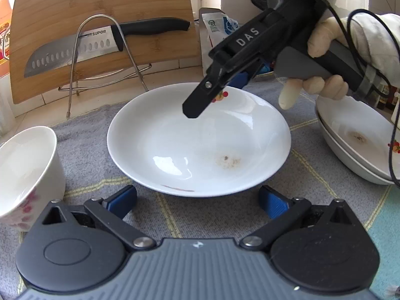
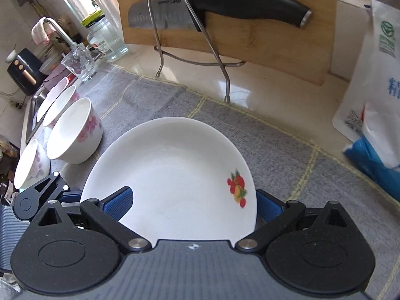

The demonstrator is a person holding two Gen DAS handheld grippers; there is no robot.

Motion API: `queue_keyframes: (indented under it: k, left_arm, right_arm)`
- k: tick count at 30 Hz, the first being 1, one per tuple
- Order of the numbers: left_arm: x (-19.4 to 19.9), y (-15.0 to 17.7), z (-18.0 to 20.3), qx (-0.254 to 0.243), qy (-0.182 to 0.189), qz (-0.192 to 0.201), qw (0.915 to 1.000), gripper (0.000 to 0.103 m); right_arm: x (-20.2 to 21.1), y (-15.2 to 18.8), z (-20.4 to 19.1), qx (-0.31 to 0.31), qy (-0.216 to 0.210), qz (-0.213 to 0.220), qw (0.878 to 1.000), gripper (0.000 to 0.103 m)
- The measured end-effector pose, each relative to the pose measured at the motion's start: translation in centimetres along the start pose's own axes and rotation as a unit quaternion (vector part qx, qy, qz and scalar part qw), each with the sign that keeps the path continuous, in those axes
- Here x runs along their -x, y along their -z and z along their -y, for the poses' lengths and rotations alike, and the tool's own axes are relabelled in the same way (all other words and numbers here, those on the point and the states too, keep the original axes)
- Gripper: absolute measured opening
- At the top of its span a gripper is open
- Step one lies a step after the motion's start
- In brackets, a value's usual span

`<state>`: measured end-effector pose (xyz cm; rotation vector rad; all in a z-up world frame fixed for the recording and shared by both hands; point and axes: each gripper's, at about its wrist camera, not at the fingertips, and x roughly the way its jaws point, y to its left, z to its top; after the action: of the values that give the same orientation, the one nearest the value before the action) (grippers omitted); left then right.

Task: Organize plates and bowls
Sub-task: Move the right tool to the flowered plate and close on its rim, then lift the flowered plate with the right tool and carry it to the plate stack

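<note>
A white plate [image 1: 197, 140] with a fruit print and a brown stain lies on the grey cloth [image 1: 95, 150]. My left gripper [image 1: 197, 201] is open just in front of the plate's near rim. My right gripper [image 1: 222, 92] reaches down over the plate's far rim, one finger above and one behind it. In the right wrist view the same plate [image 2: 175, 180] sits between the open fingers of my right gripper [image 2: 195, 205]. Two stacked plates [image 1: 355, 145] lie at the right. A white flowered bowl [image 1: 25, 175] stands at the left; several such bowls [image 2: 72, 132] show in the right wrist view.
A bamboo cutting board [image 1: 100, 7] and a knife [image 1: 75, 52] lean in a wire rack [image 1: 105, 57] at the back. A white and blue bag [image 2: 375, 105] stands at the back right. A glass [image 2: 80, 65], a jar [image 2: 107, 37] and a sink tap [image 2: 57, 30] are far left.
</note>
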<state>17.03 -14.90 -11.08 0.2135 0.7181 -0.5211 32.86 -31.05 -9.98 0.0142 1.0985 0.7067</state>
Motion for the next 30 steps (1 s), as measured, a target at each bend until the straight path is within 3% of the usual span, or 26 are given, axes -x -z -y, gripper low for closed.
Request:
queue_keyframes:
  k: [6,21,30]
  left_arm:
    - [-0.1,-0.2,0.0,-0.009,0.010,-0.004,0.9999,0.103]
    - [-0.2,-0.6,-0.1,-0.021,0.024,-0.004,0.9995,0.102]
    - [-0.1,-0.8,-0.2,-0.020,0.023,-0.005,0.9995,0.099]
  right_arm:
    - [-0.3,-0.9,0.5,0.007,-0.024,-0.011,1.000,0.103]
    - [-0.2,-2.7,3.4,-0.069,-0.106,-0.052,0.991,0.103]
    - [-0.6,-3.5,2.9,-0.065,-0.112,-0.088,0.988,0.103]
